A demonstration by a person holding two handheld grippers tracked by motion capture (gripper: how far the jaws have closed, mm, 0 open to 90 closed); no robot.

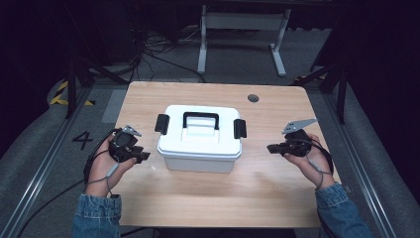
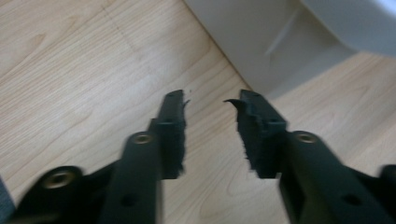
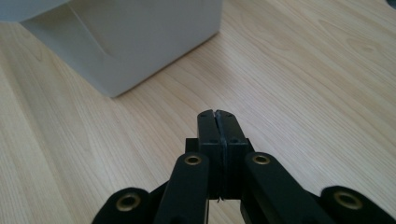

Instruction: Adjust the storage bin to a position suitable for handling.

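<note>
A white plastic box (image 1: 200, 145) with a black carry handle (image 1: 200, 119) and a black latch on each end stands shut in the middle of the wooden table (image 1: 213, 198). My left gripper (image 1: 143, 156) hovers just left of the box's near corner, open, with bare wood between its jaws (image 2: 209, 103). The box's lower wall (image 2: 261, 42) rises just beyond them. My right gripper (image 1: 271, 148) sits right of the box with its jaws pressed together on nothing (image 3: 218, 114). The box's corner (image 3: 135, 37) lies ahead of it to the left.
A small dark round hole (image 1: 253, 98) marks the table's far right part. Beyond the table stand a white frame (image 1: 242, 29), loose cables on the floor and dark stands at both sides. A floor mark "4" (image 1: 82, 140) lies to the left.
</note>
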